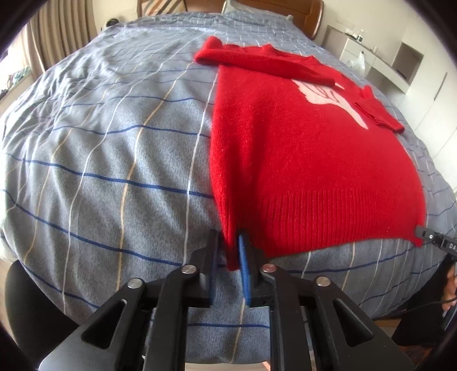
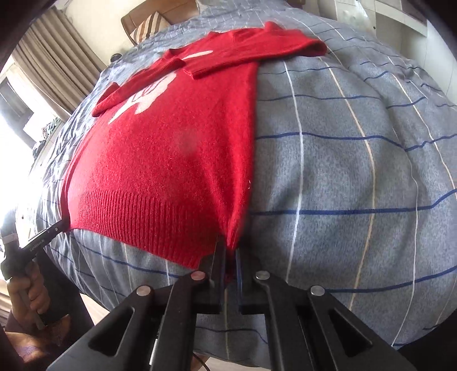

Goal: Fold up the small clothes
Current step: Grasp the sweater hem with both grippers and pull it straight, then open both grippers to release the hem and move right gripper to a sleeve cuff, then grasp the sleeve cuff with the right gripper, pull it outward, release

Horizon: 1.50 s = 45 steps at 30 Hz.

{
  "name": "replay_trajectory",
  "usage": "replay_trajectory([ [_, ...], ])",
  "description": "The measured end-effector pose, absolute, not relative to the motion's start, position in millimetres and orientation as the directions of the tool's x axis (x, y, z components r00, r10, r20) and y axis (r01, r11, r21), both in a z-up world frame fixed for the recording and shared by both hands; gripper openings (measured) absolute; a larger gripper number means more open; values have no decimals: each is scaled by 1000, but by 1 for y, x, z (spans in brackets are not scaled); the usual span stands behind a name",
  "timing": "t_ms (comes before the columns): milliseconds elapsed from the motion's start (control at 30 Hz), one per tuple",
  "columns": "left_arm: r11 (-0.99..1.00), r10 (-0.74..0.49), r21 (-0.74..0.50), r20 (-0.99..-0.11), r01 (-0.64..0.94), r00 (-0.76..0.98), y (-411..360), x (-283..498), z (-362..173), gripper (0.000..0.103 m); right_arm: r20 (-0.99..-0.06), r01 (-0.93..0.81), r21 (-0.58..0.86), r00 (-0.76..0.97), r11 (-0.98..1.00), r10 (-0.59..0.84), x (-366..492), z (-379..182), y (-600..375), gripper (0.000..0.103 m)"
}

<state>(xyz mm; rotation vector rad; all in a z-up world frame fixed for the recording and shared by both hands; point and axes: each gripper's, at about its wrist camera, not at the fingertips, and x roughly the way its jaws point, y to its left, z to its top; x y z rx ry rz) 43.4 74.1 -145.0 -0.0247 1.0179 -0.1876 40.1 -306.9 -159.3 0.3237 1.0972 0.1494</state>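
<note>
A red knit sweater with a white chest print lies flat on the bed, both sleeves folded across the chest. My left gripper is shut on the hem's left corner. My right gripper is shut on the hem's right corner; the sweater stretches away from it. The right gripper also shows at the far hem corner in the left wrist view. The left gripper shows at the other corner in the right wrist view.
The bed is covered by a grey-blue plaid duvet. A wooden headboard stands at the far end. White shelves stand at right, curtains at left. The bed's near edge is just below the hem.
</note>
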Motion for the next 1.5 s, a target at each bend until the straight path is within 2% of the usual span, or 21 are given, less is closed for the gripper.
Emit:
replay_trajectory([
  [33,984,-161,-98,-842,147,516,75,41,-142,39,-852,34,330,441,943,282,38,-158,-308,16],
  [67,984,-160,-94,-840,152,518,76,38,-139,42,-857,29,324,432,946,281,36,-155,-310,23],
  [100,983,-165,-96,-838,157,520,78,34,-135,42,-864,25,304,428,952,265,34,-150,-314,29],
  [233,983,-164,-93,-828,157,536,93,22,-122,43,-859,-22,107,501,994,103,34,-108,-329,31],
  [333,989,-145,-108,-773,97,618,106,30,-99,45,-797,-79,-39,603,996,16,63,-70,-327,44],
  [400,994,-100,-107,-718,33,688,113,42,-85,54,-745,-141,-70,666,988,42,90,-54,-316,58],
  [433,995,-70,-103,-688,-1,723,115,47,-81,60,-726,-187,-84,685,979,69,105,-51,-306,62],
  [467,995,-33,-92,-653,-36,756,116,51,-80,61,-714,-241,-88,692,966,108,122,-52,-294,66],
  [567,991,79,-38,-612,-129,787,118,59,-91,61,-722,-350,-145,677,926,143,171,-70,-252,66],
  [633,987,117,-16,-601,-158,791,121,56,-105,61,-750,-368,-165,650,915,126,201,-92,-234,65],
  [700,984,163,53,-638,-169,753,123,60,-117,61,-785,-338,-165,614,926,84,229,-116,-231,65],
  [733,983,163,47,-653,-175,740,126,62,-119,61,-802,-319,-139,591,938,82,238,-126,-236,63],
  [767,984,142,12,-656,-178,741,132,63,-119,61,-802,-291,-100,589,952,96,241,-130,-247,51],
  [800,983,129,-13,-658,-183,742,136,62,-119,61,-792,-247,-71,603,966,96,242,-127,-259,27],
  [833,982,131,-16,-663,-189,737,138,63,-120,61,-778,-193,-47,622,980,85,239,-121,-275,13],
  [867,981,139,-9,-669,-194,731,138,64,-121,61,-755,-133,-5,650,991,84,234,-111,-295,8],
  [1033,984,120,-13,-686,-178,717,132,66,-126,61,-668,169,139,743,976,-34,191,-58,-424,7],
  [1133,983,126,-8,-689,-181,714,130,65,-127,61,-672,334,188,729,924,-127,159,-46,-503,8],
  [1233,981,125,-18,-700,-193,703,132,67,-129,61,-703,450,229,690,863,-173,133,-56,-558,8],
  [1500,973,147,-12,-733,-229,664,138,69,-139,61,-782,548,379,621,746,-59,103,-124,-594,7],
])
